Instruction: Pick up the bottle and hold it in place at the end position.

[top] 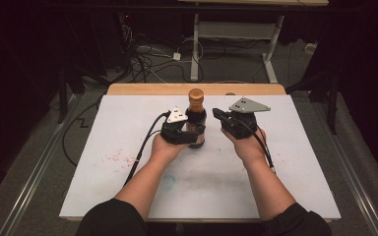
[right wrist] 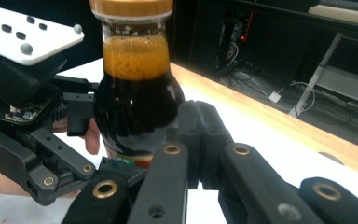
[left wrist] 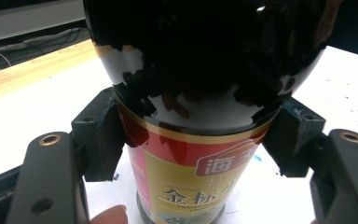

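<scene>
- Between the pads [left wrist: 100, 140] of the left gripper [top: 186, 132] sat a dark sauce bottle [top: 196, 118], pinched at its lower body just above the red-and-gold label [left wrist: 191, 179].
- At 3 o'clock of the bottle, the right gripper [top: 220, 117] hovered with jaws clenched on nothing, tips near the glass.
- Upright near the middle of the white tabletop [top: 285, 162], the bottle stood, its orange cap [right wrist: 131, 8] on.
- Risk, as a judgement: the round, glossy glass could twist or slip in a narrow pinch; a nudge from the right gripper might tip it.
- Its base was cut off in the left gripper view; most label text was unreadable.
</scene>
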A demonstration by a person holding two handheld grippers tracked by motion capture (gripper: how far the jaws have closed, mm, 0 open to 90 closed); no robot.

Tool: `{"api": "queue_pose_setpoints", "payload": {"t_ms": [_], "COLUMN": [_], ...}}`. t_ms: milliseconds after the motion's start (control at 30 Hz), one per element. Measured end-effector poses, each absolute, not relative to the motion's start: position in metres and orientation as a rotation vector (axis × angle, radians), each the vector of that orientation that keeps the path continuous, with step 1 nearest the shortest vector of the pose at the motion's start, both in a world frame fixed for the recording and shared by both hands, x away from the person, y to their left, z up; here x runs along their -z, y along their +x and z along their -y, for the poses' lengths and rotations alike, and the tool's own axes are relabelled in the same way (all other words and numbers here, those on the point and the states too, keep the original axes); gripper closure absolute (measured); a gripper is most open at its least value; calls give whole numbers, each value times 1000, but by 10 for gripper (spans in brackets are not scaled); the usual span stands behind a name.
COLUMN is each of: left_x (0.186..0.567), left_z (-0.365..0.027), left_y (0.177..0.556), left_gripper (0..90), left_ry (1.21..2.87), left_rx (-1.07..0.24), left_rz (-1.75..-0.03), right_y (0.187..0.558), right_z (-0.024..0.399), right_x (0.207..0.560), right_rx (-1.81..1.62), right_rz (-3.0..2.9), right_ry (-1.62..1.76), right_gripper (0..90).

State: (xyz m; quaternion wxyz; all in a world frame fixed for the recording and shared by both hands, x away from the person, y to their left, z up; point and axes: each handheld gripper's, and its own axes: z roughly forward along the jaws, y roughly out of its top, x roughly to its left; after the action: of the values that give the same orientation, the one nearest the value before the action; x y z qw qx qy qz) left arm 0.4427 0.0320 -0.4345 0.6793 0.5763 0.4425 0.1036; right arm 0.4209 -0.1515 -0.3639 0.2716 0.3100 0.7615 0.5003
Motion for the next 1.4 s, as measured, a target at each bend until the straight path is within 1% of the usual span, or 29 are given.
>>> {"api": "queue_pose_setpoints", "payload": {"t_ms": [200,633,667,833,867,967,1000,1400], "left_x": [435,436,437,437,436,437,436,437], "left_z": [-32,-32,-34,-33,-32,-34,-32,-30], "left_y": [443,442,441,441,441,441,441,440], "left_gripper": [284,285,284,285,285,285,285,289], "left_ry": [1294,1286,1323,1310,1283,1320,1290,1291], "left_rx": [-230,-237,-246,-244,-241,-250,-245,-259], "left_rz": [-992,-987,-970,-974,-988,-971,-987,-987], "right_y": [421,418,418,418,418,419,419,420], "right_z": [149,138,137,131,130,126,125,122], "right_x": [357,330,328,320,319,317,317,313], "right_rx": [-1359,-1361,-1358,-1342,-1338,-1323,-1318,-1267], "right_rz": [-2045,-2042,-2041,-2043,-2044,-2052,-2056,-2086], "right_ry": [821,763,758,730,724,716,712,699], "right_gripper": [900,900,900,900,900,900,900,900]}}
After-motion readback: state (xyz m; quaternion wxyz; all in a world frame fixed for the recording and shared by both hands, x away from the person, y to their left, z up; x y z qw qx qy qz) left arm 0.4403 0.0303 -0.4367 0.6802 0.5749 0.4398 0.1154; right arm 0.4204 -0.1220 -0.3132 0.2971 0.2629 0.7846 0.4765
